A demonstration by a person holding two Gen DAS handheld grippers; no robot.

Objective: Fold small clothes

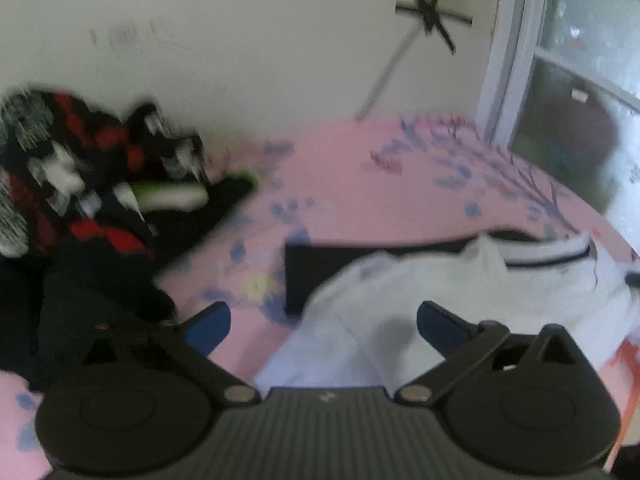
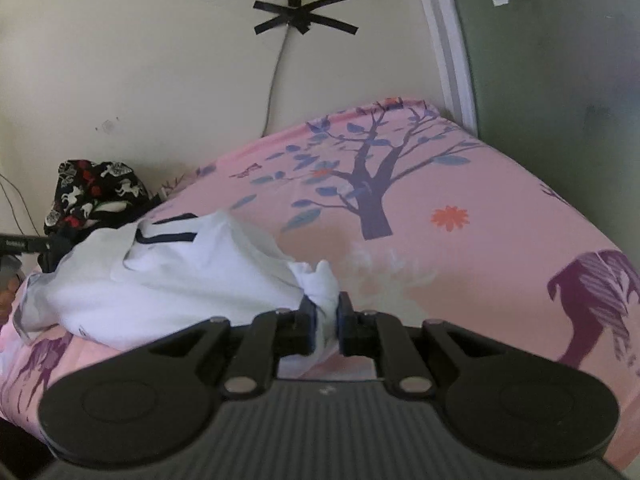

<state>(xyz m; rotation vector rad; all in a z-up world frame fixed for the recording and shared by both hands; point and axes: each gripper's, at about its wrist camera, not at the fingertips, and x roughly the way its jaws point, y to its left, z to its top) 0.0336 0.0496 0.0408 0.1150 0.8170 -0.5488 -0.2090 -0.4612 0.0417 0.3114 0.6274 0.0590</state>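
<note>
Two grippers: your right gripper (image 2: 324, 316) fingers pinch the white shirt (image 2: 168, 276); your left gripper (image 1: 323, 326) fingers gape wide above it, empty.

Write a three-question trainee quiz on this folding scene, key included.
1. True or false: the right gripper is shut on the white shirt.
2. Which describes the left gripper? A) shut on cloth B) open, nothing pinched C) holding a hanger
3. Fill in: the patterned black, red and white pile of clothes lies on the ____ bedsheet, near the wall.

Key: 1 true; 2 B; 3 pink
</note>
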